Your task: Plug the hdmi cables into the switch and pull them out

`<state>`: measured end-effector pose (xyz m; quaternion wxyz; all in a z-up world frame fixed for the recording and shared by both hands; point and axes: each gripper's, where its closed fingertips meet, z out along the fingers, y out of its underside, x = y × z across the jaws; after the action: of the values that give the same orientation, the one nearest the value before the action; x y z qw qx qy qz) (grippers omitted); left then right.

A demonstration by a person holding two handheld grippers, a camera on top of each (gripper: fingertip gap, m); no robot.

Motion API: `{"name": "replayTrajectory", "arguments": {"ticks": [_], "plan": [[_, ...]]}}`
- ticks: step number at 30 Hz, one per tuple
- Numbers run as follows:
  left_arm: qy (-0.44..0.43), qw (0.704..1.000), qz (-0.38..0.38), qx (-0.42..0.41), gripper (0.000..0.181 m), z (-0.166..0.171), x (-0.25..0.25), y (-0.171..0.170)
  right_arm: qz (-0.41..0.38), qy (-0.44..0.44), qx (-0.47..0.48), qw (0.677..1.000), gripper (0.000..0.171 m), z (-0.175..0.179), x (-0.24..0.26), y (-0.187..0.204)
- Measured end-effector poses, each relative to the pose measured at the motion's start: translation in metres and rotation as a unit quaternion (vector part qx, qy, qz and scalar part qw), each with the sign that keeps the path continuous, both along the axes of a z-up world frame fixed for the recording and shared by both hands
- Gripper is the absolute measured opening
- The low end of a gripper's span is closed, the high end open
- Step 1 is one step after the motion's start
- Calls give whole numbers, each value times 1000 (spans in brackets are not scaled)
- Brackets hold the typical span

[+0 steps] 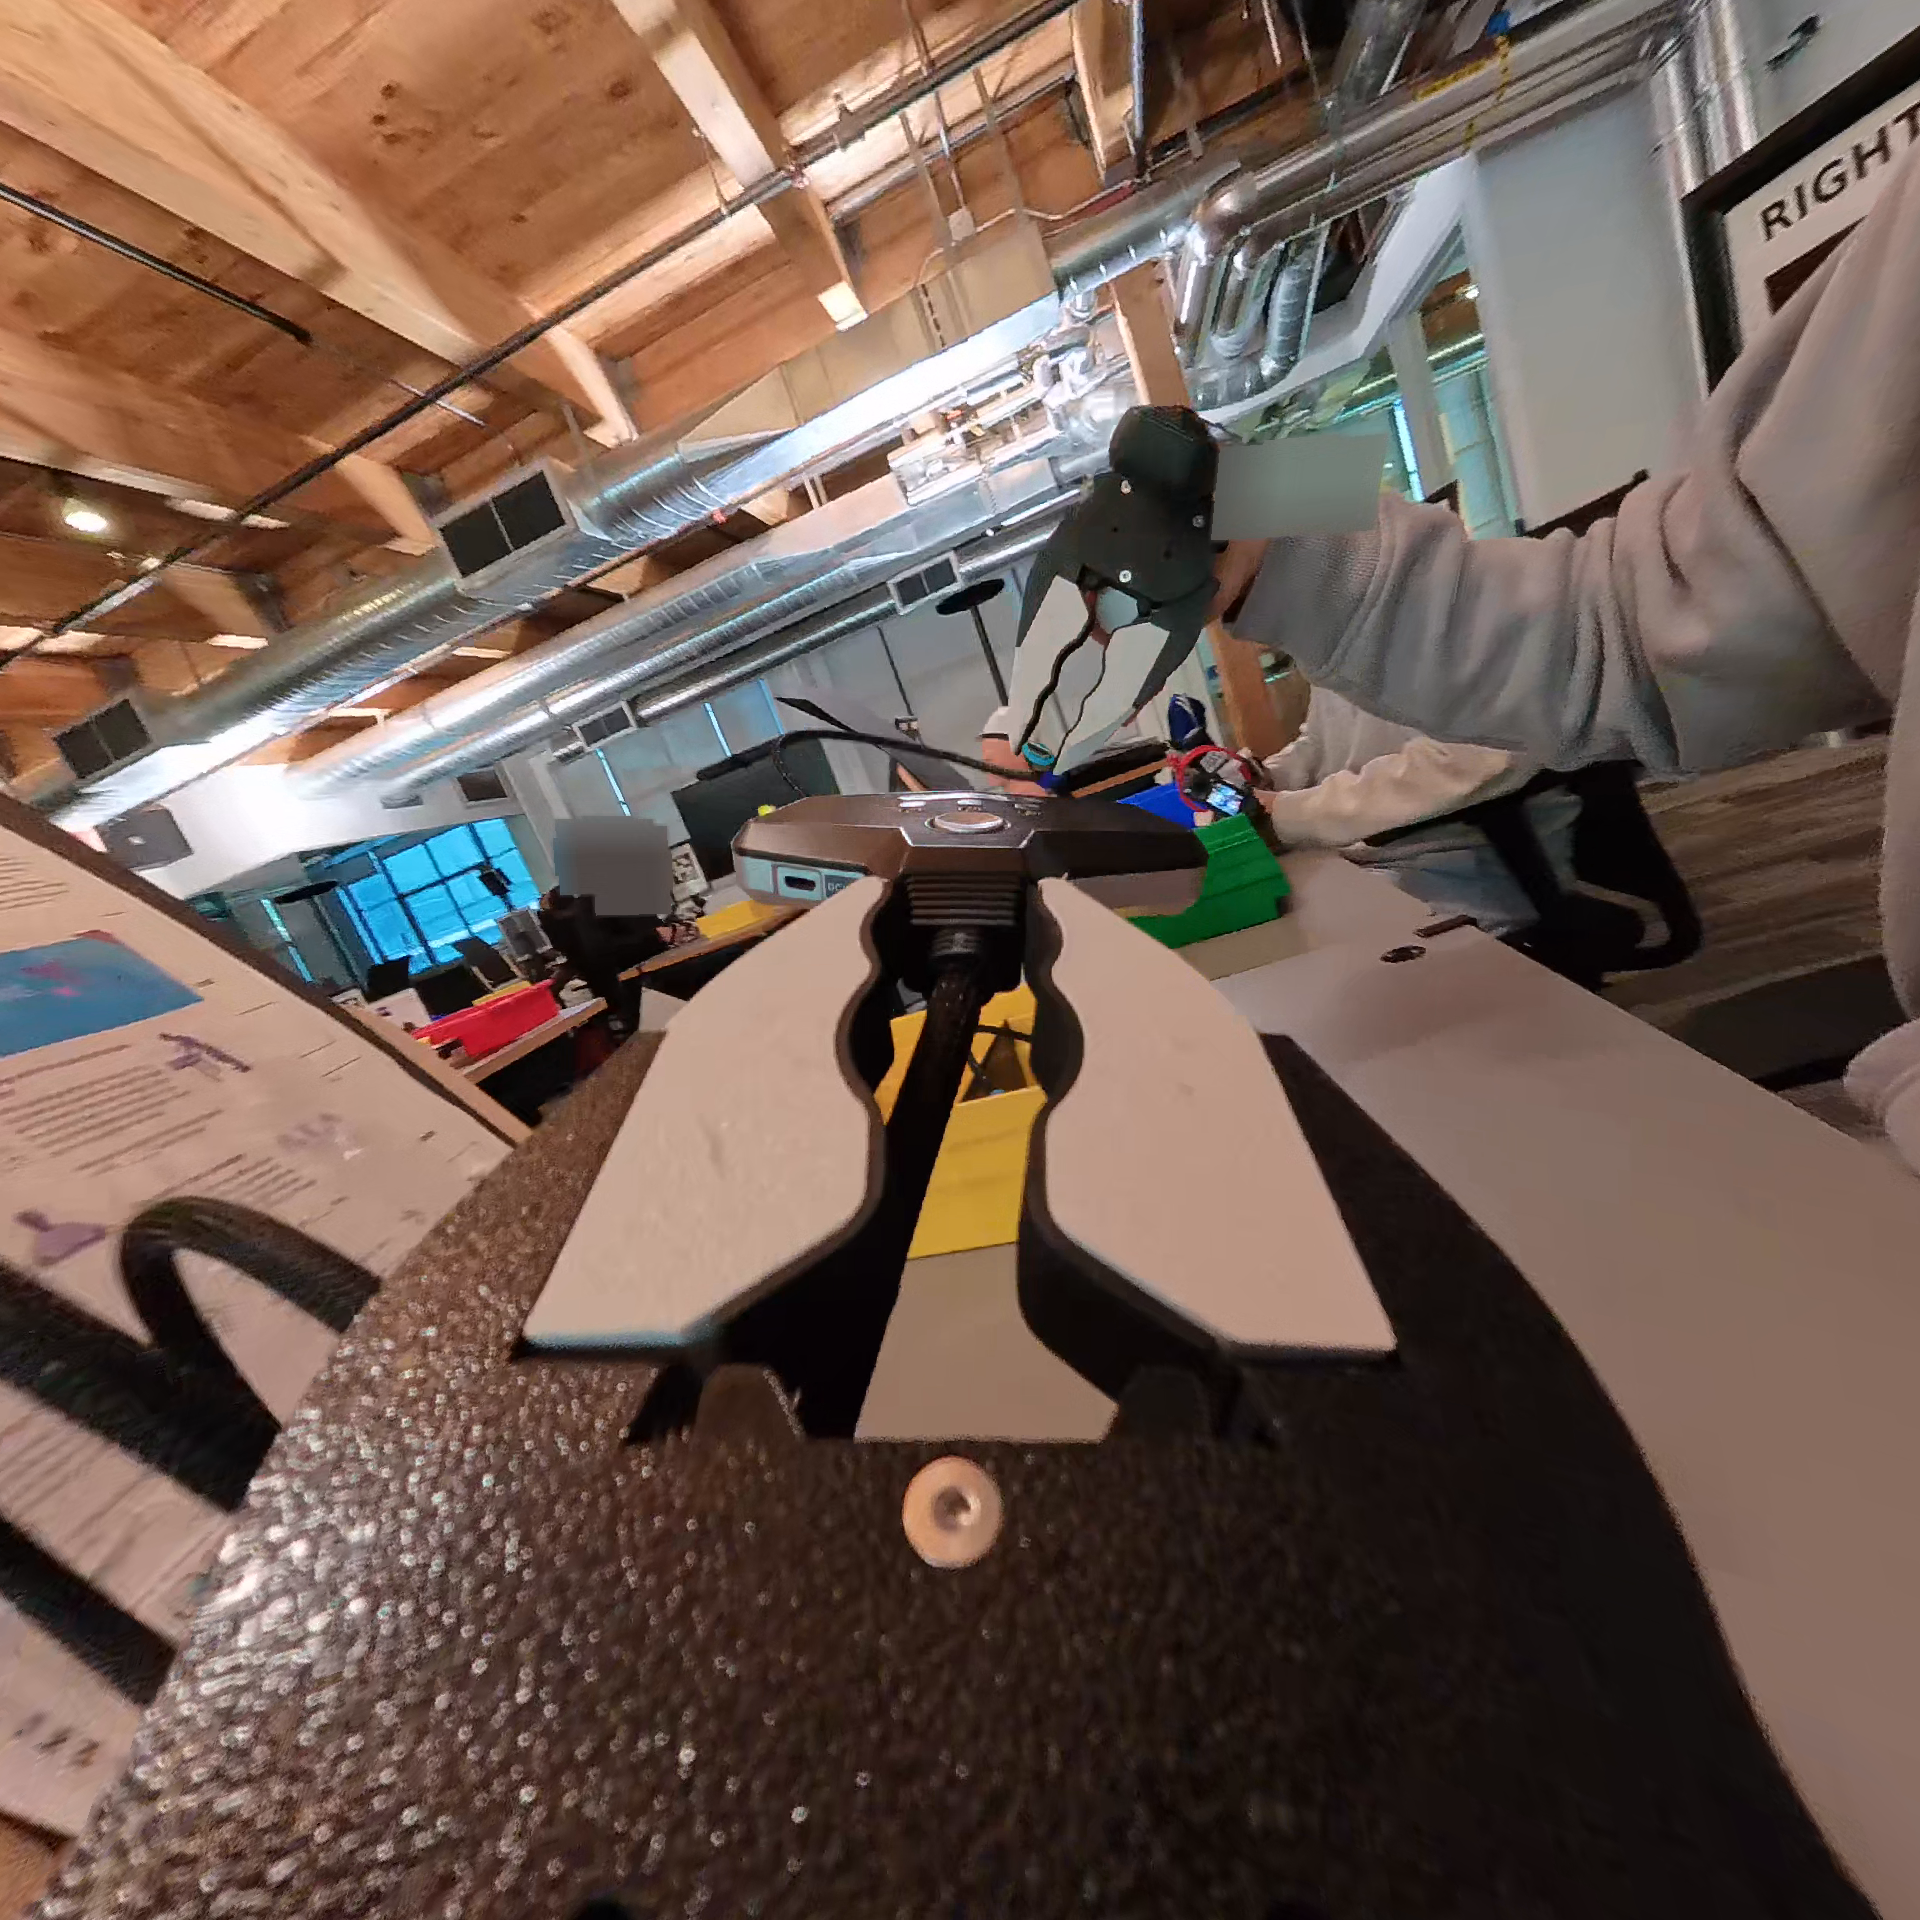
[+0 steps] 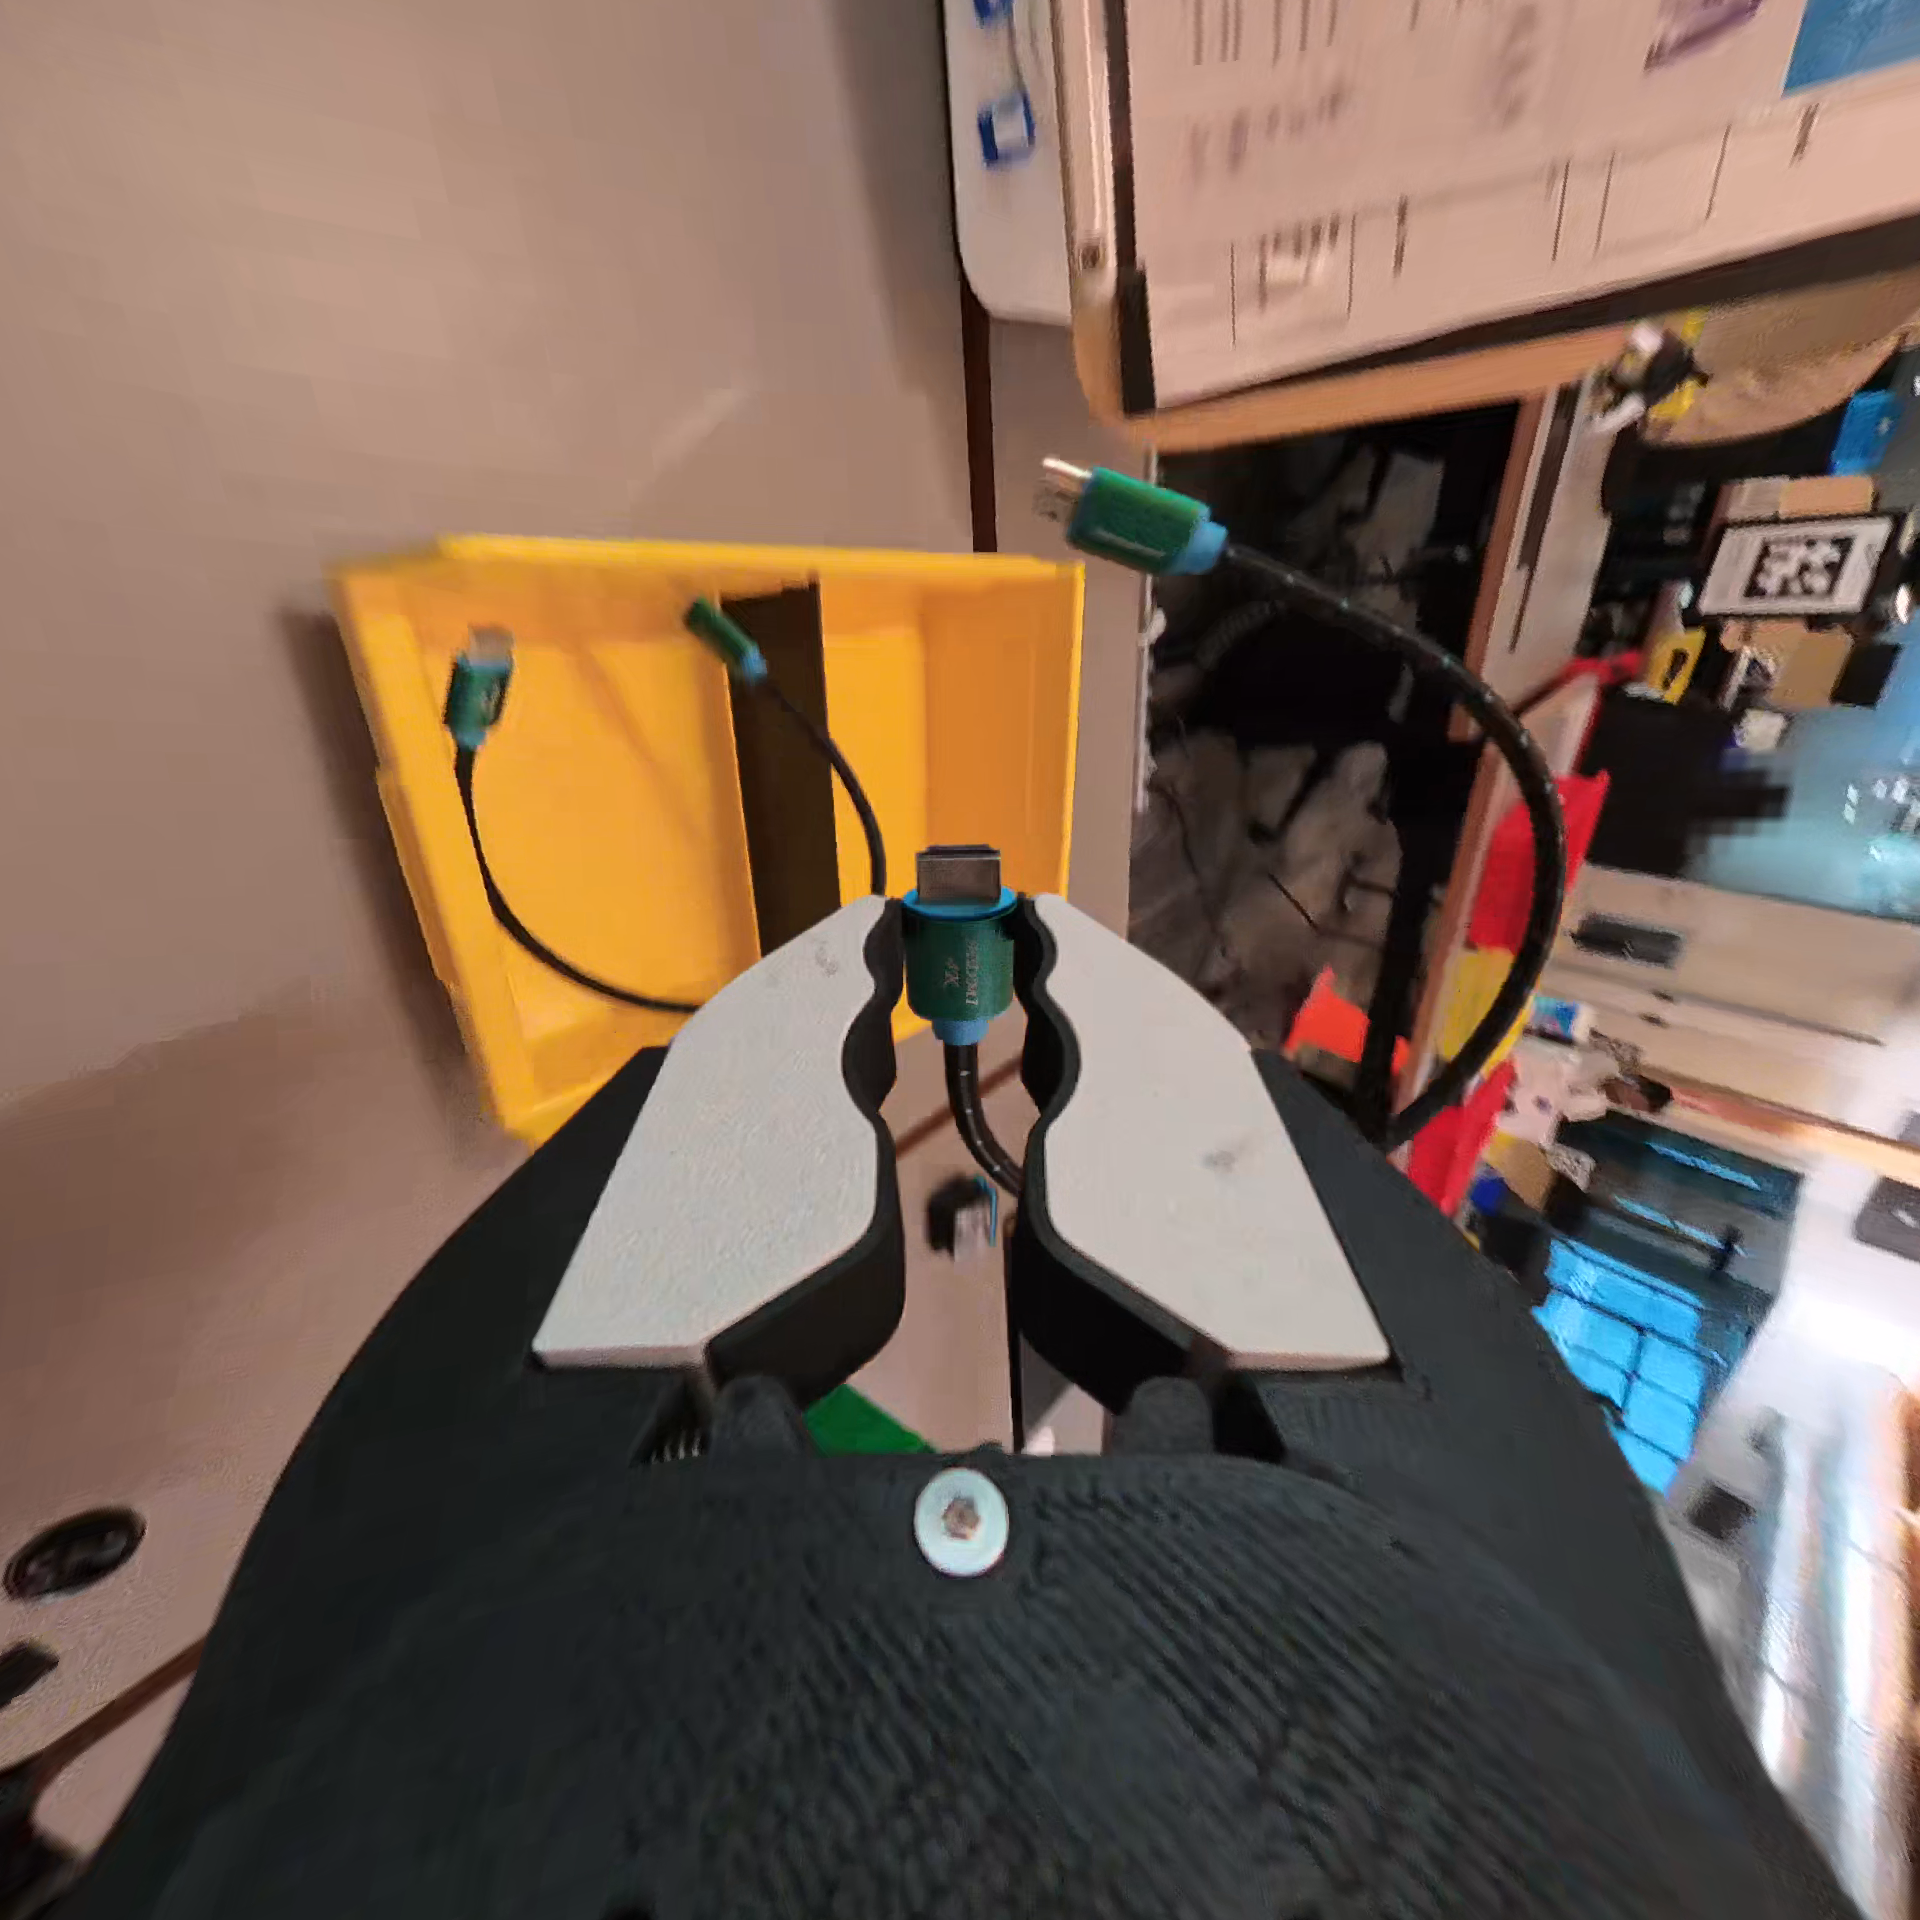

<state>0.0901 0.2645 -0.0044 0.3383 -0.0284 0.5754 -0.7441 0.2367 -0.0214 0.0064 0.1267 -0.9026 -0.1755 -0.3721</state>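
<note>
Left tongs (image 1: 956, 914) are clamped on a black ribbed plug (image 1: 958, 902) seated in the dark grey HDMI switch (image 1: 971, 847). Right tongs (image 2: 958, 935) grip a green, blue-collared HDMI connector (image 2: 958, 971), metal tip forward, its braided black cable (image 2: 1496, 790) looping to a free green connector (image 2: 1132, 520). Beyond, a second cable (image 2: 520, 914) lies in the yellow bin (image 2: 623, 790) on the tabletop (image 2: 312, 312).

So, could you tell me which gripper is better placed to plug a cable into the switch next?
The right gripper. It is shut on a green HDMI plug with the metal tip pointing forward and free. The left gripper is occupied, clamped on the switch's own black cable, steadying it.
</note>
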Motion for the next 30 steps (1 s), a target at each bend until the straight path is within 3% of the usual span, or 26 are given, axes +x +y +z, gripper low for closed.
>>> {"name": "replayTrajectory", "arguments": {"ticks": [6, 9, 14, 18, 30], "plan": [[7, 1000, -16, 7, 22, -4, 3, -11, -3, -31, -25, 999, 20, -51, -6, -33], [11, 1000, -19, 8, 22, -5, 4, -13, 14, 31, 61, 998, 20, -84, -16, -27], [14, 999, -35, 5, 22, -6, 4, -19, -37, 115, 167, 979, 20, -130, -9, -19], [18, 999, -46, 12, 22, -7, 3, -26, -98, 148, 228, 957, 20, -152, -2, -1], [30, 998, -53, 7, 22, -13, 8, -27, -165, 263, 218, 925, 21, -193, 2, 11]]}}
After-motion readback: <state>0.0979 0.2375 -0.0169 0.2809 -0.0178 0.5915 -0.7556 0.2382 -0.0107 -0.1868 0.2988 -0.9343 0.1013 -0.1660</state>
